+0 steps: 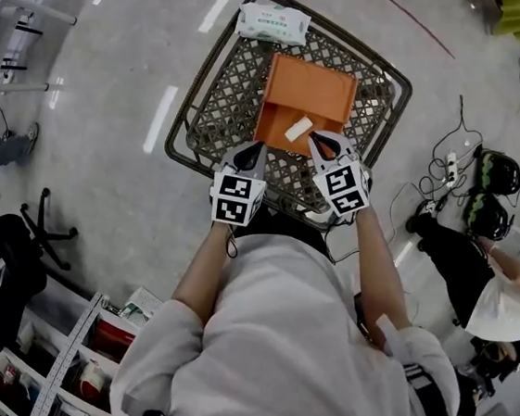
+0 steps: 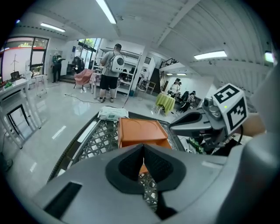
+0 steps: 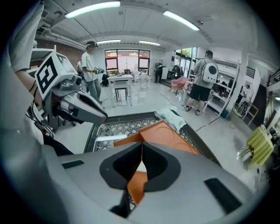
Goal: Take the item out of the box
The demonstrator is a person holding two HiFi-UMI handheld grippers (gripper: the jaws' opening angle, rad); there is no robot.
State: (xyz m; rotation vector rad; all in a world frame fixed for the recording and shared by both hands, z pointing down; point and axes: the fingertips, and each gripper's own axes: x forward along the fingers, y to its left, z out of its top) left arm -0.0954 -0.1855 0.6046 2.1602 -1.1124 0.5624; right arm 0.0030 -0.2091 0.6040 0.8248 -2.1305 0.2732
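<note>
An open orange box (image 1: 311,89) lies in a dark lattice basket (image 1: 218,104); it also shows in the left gripper view (image 2: 141,131) and the right gripper view (image 3: 168,135). My right gripper (image 1: 313,142) is shut on a small flat white item (image 1: 299,129), held just above the box's near part; a sliver of that white item (image 3: 141,166) shows between its pads. My left gripper (image 1: 252,147) hovers over the basket's near edge, left of the box, its jaws shut with nothing between them (image 2: 143,151).
A white wipes packet (image 1: 274,22) rests on the basket's far rim. A seated person (image 1: 497,295) and cables (image 1: 447,163) are on the floor to the right. A shelf unit (image 1: 66,357) and a chair (image 1: 22,250) stand at the lower left.
</note>
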